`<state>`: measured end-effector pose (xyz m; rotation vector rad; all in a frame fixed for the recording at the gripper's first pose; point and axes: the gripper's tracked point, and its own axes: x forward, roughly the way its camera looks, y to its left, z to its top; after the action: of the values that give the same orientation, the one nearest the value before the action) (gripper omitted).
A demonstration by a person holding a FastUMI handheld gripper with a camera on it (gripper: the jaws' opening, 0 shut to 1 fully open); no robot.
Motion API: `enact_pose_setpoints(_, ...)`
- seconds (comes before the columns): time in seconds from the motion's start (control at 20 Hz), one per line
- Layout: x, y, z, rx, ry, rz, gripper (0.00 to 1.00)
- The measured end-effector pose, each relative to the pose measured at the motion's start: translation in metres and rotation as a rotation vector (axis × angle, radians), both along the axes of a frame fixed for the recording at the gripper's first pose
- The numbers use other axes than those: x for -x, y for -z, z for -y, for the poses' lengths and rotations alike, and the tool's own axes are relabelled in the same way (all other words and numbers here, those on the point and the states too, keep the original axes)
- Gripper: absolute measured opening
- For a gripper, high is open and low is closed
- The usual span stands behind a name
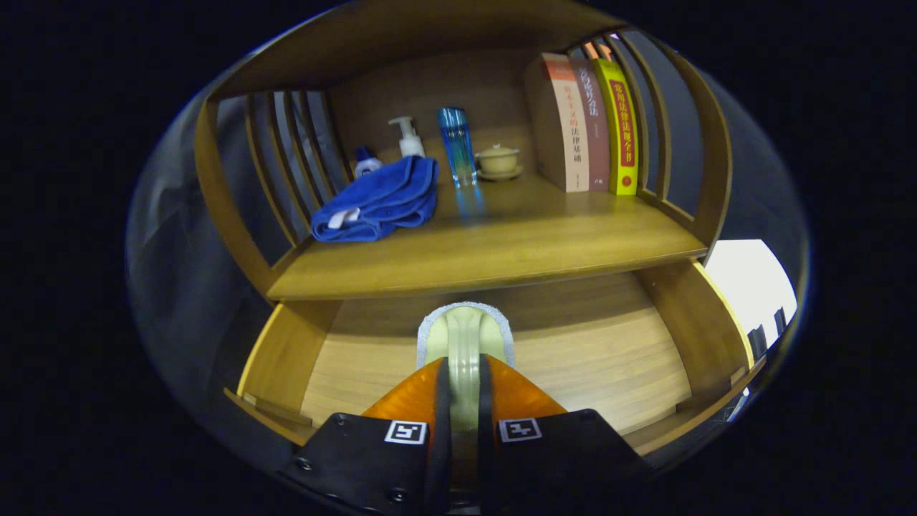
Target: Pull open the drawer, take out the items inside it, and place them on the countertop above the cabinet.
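Note:
The wooden drawer (602, 373) stands pulled open below the countertop (501, 247); its bare floor shows on both sides of my fingers. My gripper (463, 367) is shut on a pale green cleaning tool with a white fuzzy rim (466, 331). The tool stands on edge between the orange fingers (407, 395) and sticks out ahead of them, over the drawer. Its lower part is hidden between the fingers.
On the countertop lie a folded blue towel (380, 201), a white pump bottle (409, 137), a small blue-capped bottle (367, 163), a tall blue bottle (457, 147), a lidded cup on a saucer (498, 161) and three upright books (587, 125). Slatted sides flank the countertop, and a shelf board spans above it.

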<state>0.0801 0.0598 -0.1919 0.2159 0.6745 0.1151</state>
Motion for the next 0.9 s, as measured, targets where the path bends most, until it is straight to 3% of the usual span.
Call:
enact_pose_setpoints(0.25,-0.009,-0.069,0.013,-0.04,0.029,0.188,0.23)
enact_pose_setpoints(0.45,-0.041,-0.115,0.034,0.029,0.06,0.31,0.23)
enact_pose_setpoints(0.9,-0.132,-0.136,0.037,0.102,0.135,0.403,0.23)
